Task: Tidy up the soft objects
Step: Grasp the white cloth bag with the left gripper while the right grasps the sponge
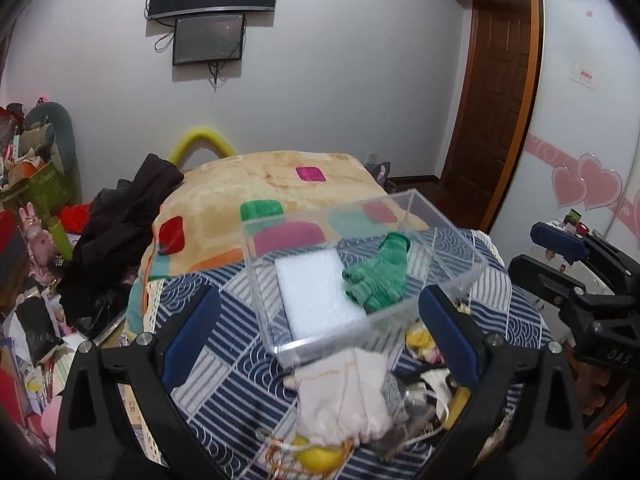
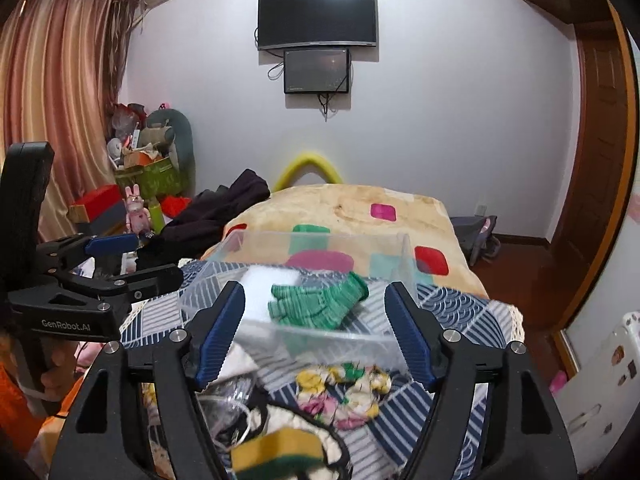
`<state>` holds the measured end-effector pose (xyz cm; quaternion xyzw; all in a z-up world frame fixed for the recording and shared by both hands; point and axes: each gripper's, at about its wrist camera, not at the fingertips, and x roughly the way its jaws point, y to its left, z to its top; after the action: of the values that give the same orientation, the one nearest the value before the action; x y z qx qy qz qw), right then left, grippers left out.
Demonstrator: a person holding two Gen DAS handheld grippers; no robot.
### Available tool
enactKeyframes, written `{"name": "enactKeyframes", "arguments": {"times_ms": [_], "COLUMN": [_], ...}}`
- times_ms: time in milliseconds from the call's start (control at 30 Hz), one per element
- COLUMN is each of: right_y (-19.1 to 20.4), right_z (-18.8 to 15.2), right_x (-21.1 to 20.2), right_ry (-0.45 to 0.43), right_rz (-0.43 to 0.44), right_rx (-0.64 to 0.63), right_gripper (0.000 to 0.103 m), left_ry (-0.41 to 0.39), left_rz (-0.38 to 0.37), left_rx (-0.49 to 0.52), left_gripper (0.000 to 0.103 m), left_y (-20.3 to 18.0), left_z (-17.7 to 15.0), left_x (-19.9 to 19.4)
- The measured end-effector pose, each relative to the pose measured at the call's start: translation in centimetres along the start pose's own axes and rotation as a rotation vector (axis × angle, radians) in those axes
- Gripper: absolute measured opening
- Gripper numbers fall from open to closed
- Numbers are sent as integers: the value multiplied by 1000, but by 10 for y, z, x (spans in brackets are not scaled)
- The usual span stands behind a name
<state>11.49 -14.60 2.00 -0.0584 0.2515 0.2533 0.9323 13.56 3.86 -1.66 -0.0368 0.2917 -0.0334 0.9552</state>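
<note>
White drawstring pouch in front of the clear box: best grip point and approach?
Pinch the white drawstring pouch across its bunched middle, coming from above with the left gripper, whose open jaws already straddle it. It lies flat and limp on the striped cloth, so edges offer little.

One clear plastic box on the bed, holding one green knit glove and one white foam block. In front of the box: one white drawstring pouch, one yellow ball, one yellow-and-green sponge and one floral cloth. Two screens on the wall, one large TV and one smaller monitor; one pink bunny figure at the side, and two grippers, left gripper and right gripper, both with jaws spread wide.
</note>
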Motion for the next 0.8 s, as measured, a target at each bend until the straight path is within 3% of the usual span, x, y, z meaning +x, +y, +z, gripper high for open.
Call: {"name": "enactKeyframes", "arguments": {"times_ms": [400, 633, 800], "right_y": [10, 6, 4], "right_z": [-60, -88, -97], "right_x": [22, 29, 31], "right_ry": [166, 245, 278], "right_rz": [10, 35, 71], "right_rx": [47, 92, 119], "right_gripper": [70, 70, 51], "left_ry": [80, 145, 168], "left_rz": [22, -10, -51], "left_rx": [-44, -88, -89], "left_gripper": [101, 97, 84], "left_y": [6, 10, 3], "left_z": [-63, -84, -85], "left_x": [1, 21, 34]}}
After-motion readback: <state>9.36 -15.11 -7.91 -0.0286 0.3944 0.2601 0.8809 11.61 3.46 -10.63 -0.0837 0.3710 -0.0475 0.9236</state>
